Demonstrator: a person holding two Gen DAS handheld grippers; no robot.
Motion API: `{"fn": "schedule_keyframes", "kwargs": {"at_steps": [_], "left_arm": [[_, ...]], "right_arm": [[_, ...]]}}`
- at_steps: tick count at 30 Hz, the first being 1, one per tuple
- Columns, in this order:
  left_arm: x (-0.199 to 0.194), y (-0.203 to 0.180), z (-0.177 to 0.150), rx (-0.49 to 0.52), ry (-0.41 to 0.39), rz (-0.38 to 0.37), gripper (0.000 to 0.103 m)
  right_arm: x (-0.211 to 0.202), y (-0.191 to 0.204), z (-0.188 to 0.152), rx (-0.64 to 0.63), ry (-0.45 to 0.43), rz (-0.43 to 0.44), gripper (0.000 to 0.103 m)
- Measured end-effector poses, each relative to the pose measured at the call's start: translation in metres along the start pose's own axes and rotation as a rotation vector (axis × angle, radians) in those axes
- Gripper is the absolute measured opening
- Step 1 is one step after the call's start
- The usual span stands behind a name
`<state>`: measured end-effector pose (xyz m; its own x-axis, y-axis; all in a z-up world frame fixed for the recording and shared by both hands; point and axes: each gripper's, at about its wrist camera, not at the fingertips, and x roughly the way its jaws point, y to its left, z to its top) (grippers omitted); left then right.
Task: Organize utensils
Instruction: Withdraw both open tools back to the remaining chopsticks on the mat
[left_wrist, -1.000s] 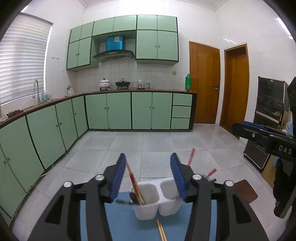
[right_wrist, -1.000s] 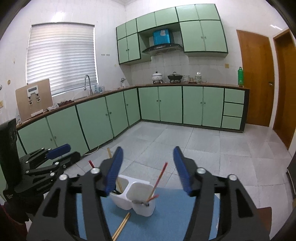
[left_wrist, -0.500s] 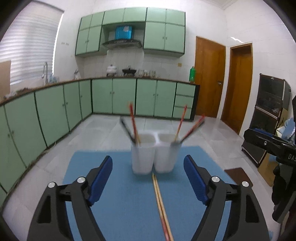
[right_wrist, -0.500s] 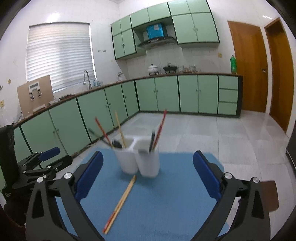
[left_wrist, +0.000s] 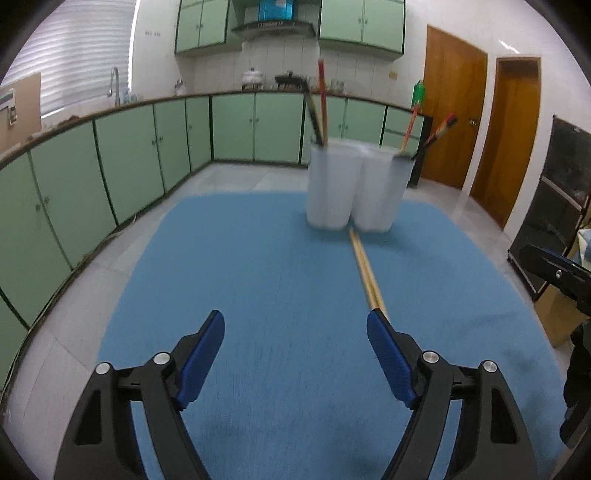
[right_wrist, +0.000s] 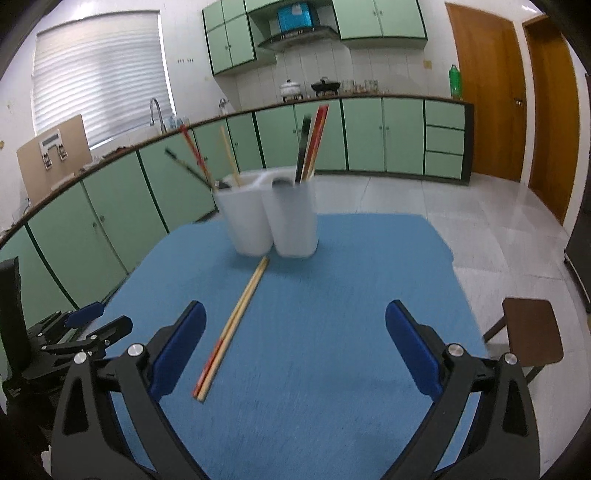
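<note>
White plastic two-compartment utensil holder (right_wrist: 271, 216), upright near the far edge of a blue cloth mat (right_wrist: 317, 332), slightly blurred. Left compartment: black, red and pale wooden sticks, splayed leftward. Right compartment: a dark green stick and red ones, leaning right. Pair of pale wooden chopsticks with red-banded ends (right_wrist: 231, 332) flat on the mat, side by side and touching, far tips just short of the holder's base. In the left wrist view, same pair (left_wrist: 367, 275) running from the holder (left_wrist: 354, 186) toward the right blue-padded finger (left_wrist: 388, 354).

Left gripper (left_wrist: 295, 321) spread wide, empty. Right gripper (right_wrist: 295, 314) likewise wide apart, nothing between.

Against half a second ago: both cameras lower and nearer the mat, holder looming larger, chopstick pair unmoved. Against a full second ago: fingers far wider.
</note>
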<state>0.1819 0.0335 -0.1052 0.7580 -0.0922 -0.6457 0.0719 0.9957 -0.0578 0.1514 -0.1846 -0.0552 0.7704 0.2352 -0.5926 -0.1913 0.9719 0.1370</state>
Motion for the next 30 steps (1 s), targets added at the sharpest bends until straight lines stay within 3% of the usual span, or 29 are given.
{"fn": "schedule_keyframes", "kwargs": {"at_steps": [14,22,30], "left_arm": [[0.020,0.018,-0.036,0.007,0.132,0.053,0.078],[0.023,0.028,-0.036,-0.026,0.150,0.050,0.078],[0.024,0.029,-0.037,-0.030,0.151,0.047,0.080]], "right_arm": [[0.042,0.041,-0.053,-0.020,0.197,0.014,0.095],[0.051,0.057,-0.057,-0.053,0.232,0.005,0.094],[0.061,0.063,-0.058,-0.076,0.270,-0.028,0.084]]}}
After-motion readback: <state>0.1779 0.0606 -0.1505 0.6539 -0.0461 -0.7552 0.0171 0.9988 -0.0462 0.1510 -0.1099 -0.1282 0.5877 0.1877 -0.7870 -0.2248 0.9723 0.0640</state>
